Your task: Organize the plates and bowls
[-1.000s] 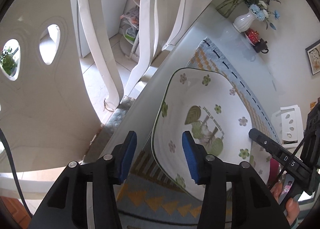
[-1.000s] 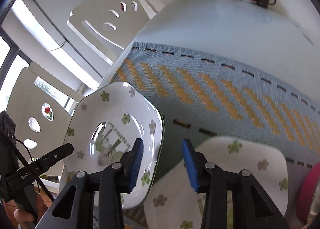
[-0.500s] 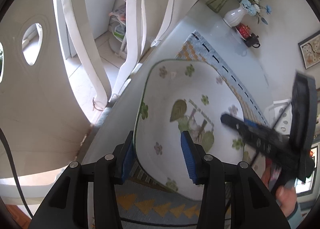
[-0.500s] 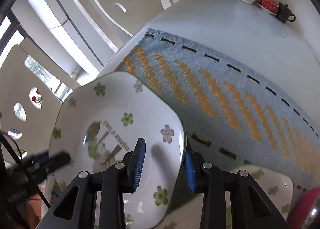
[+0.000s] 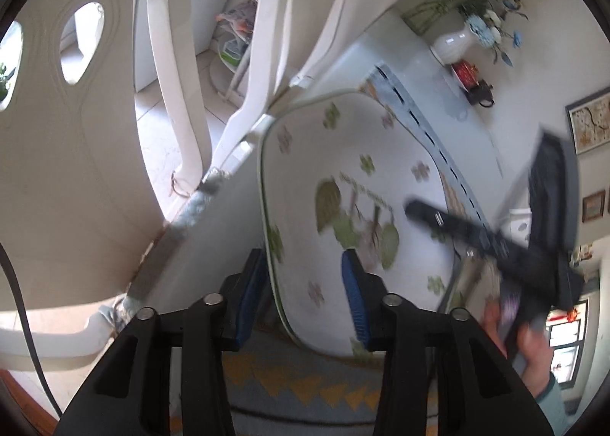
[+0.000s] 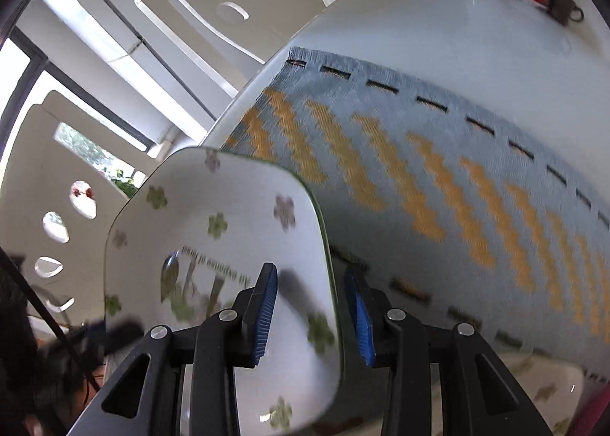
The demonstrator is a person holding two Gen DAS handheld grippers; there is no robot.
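Note:
A square white plate with green flowers and a leaf print fills the left wrist view, its near rim between the fingers of my left gripper, which still stand apart around it. The same plate shows in the right wrist view, its right rim between the blue pads of my right gripper, also not closed on it. The plate looks tilted up off the blue and orange placemat. A second flowered plate lies at the lower right, partly hidden.
White chairs stand along the table's left edge. A white vase with flowers, a red dish and a dark teapot sit at the far end of the table. A pink object is at the lower right.
Both grippers moved in onto the plate, one at each rim, and narrowed around it. The plate has tilted and shifted; the second plate slid toward the frame's lower right.

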